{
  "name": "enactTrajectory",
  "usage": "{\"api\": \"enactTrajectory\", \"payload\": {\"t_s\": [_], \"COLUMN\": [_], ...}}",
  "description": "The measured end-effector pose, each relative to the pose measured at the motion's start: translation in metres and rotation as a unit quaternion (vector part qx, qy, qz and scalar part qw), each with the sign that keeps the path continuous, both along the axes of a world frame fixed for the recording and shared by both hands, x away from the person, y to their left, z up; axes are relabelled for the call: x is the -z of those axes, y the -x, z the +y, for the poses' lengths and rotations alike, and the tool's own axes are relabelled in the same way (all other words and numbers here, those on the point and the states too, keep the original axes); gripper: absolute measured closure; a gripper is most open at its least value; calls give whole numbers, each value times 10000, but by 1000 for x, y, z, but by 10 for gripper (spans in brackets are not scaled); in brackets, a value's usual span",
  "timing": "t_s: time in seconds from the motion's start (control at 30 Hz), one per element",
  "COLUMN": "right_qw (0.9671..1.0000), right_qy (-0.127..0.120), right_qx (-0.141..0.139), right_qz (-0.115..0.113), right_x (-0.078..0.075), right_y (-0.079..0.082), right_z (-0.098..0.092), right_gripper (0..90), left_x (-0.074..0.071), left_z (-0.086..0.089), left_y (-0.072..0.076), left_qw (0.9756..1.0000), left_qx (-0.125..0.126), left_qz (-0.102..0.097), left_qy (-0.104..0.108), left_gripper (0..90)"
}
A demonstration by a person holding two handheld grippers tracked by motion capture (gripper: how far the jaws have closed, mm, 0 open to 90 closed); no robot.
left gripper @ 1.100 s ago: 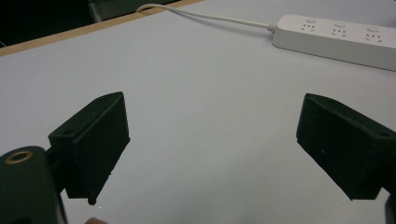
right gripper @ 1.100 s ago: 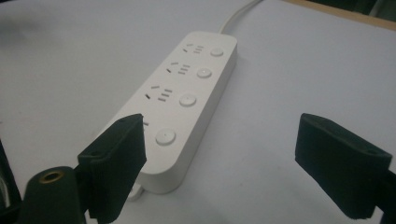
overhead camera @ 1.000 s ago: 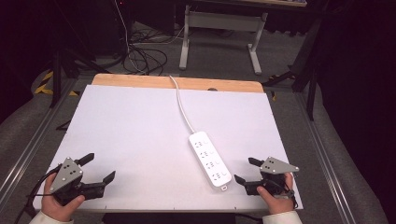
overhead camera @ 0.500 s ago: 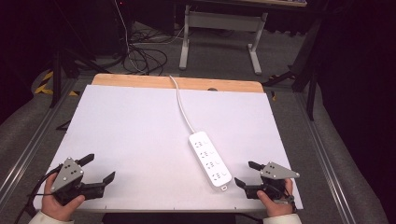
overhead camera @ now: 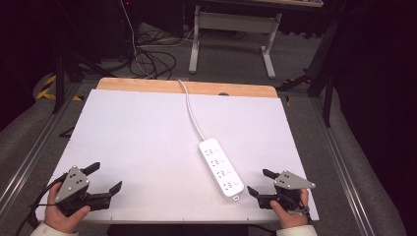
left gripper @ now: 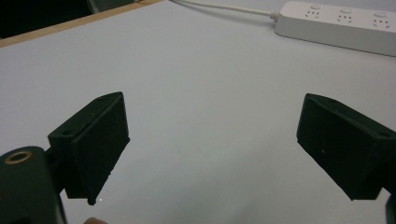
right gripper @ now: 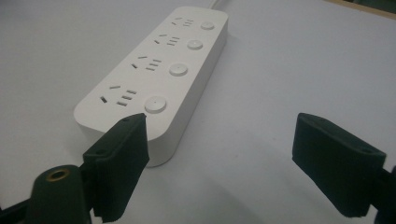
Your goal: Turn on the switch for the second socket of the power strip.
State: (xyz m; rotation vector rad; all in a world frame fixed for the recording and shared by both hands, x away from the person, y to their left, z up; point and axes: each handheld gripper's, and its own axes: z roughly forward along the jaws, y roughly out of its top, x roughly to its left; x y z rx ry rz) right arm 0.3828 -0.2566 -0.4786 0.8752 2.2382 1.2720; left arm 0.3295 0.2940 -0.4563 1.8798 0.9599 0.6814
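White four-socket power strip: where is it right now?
In the high view the white four-socket power strip lies flat on the white table, right of centre. Its near end sits just ahead-left of the open right gripper; its white cord runs to the far wooden edge.

power strip (overhead camera: 221,168) | white, four sockets | flat, diagonal | table's near right, corded

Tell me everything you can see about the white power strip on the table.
The power strip is a long white block with rounded corners, plastic by its look. It has four socket groups in a row, each with a round button beside it, all empty. It lies flat on the white table, angled, right of centre. A white cord runs from its far end over the table's back edge. Nothing touches it; the right gripper sits open close to its near end.
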Motion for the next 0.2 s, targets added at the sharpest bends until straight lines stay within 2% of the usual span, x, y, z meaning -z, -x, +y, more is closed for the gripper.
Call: {"api": "enactTrajectory", "payload": {"t_s": [0.2], "right_qw": [9996], "right_qy": [34], "right_qx": [246], "right_qz": [135], "right_x": [1], "right_y": [-2], "right_z": [-3], "right_gripper": [187], "left_x": [1], "left_z": [0], "left_y": [-1], "left_qw": [10000], "left_qx": [-20], "left_qz": [49], "left_qy": [12], "left_gripper": [99]}}
